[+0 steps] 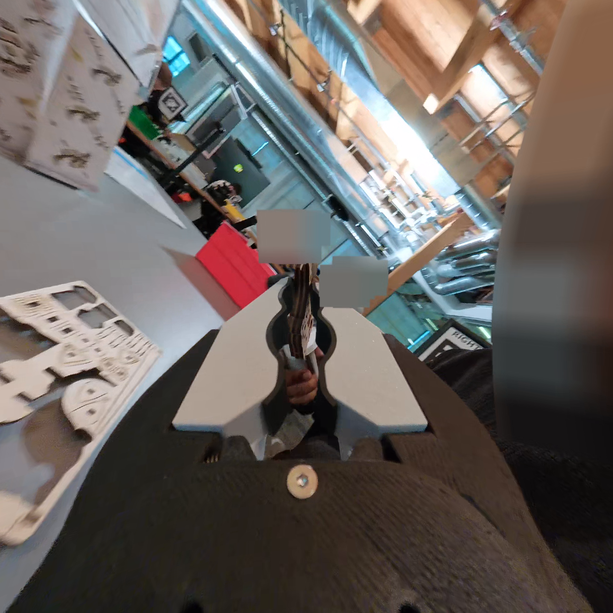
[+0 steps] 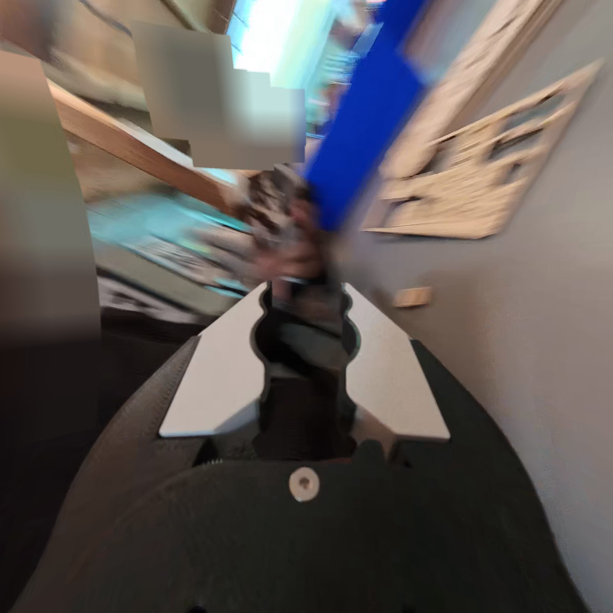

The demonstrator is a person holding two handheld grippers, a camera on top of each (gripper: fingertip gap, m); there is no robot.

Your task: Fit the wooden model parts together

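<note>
Grey and tilted, the surface [image 1: 83, 238] fills the left of my left wrist view and the right of my right wrist view, with workshop ducts and timber beams behind.

Nearest me on the left camera, the left hand-held gripper [image 1: 300, 298] has its grey fingers [image 1: 232, 374] drawn close, only a narrow gap at the tips. In that gap sits a brown, layered wooden model part [image 1: 300, 318]; I cannot tell for certain whether the tips are pinching it or whether it merely lies behind them. A person's hand [image 1: 300, 386] shows through the gap lower down. To the left a pale wooden parts sheet [image 1: 76, 358] with cut-outs lies flat on the surface. Farther off stands a red bin [image 1: 232, 265], and at the upper left a white printed box [image 1: 63, 99].

My right camera is badly smeared. The right hand-held gripper [image 2: 305, 292] shows its fingers [image 2: 225, 374] parted a little wider, with dark shapes between them; I cannot tell whether it holds anything. Just past the tips is a blurred dark-and-pale mass [image 2: 278, 212] that I cannot identify. Only this view shows a blue bin [image 2: 361, 132] beyond, and two pale parts sheets [image 2: 464, 179] on the surface at the right. A small tan piece [image 2: 413, 297] lies alone nearer the gripper.
</note>
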